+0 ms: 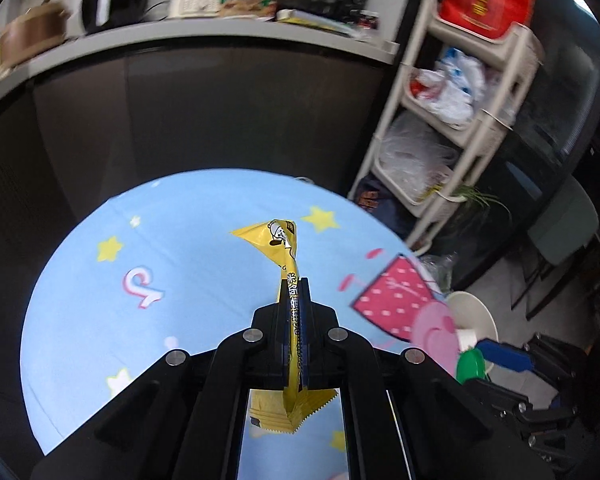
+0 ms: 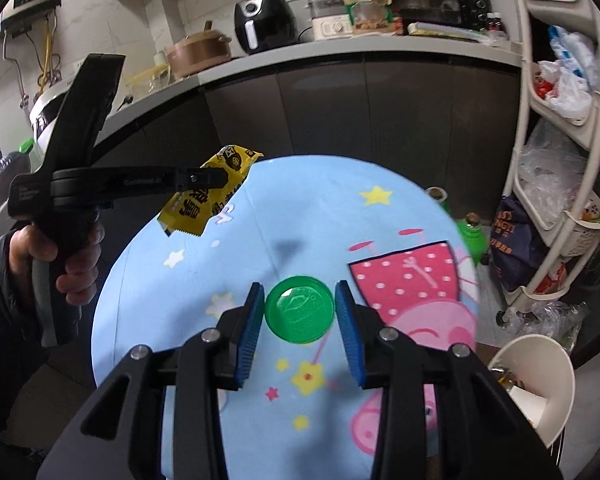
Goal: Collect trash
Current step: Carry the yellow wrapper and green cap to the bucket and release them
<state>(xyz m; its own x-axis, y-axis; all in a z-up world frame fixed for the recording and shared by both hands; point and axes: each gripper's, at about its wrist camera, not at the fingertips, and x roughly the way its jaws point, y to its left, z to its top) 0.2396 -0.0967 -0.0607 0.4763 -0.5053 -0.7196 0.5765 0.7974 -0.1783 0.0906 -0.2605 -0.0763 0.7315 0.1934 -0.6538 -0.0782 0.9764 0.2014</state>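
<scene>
Left gripper [image 1: 294,300]: fingers clamped on a yellow snack wrapper [image 1: 284,240], held clear above the blue-clothed bench [image 1: 180,240]; wrapper ends project ahead of and behind the fingers. Right gripper [image 2: 300,316]: fingers [image 2: 252,320] apart, a green lid [image 2: 300,309] between them; contact cannot be determined. White bin [image 2: 540,376] lies right of the right fingers.

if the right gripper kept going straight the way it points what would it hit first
Probably the round green plastic lid, which sits between the right gripper's open blue-padded fingers. Whether it rests on the light blue cartoon tablecloth is unclear. Past it lies only that cloth.
</scene>
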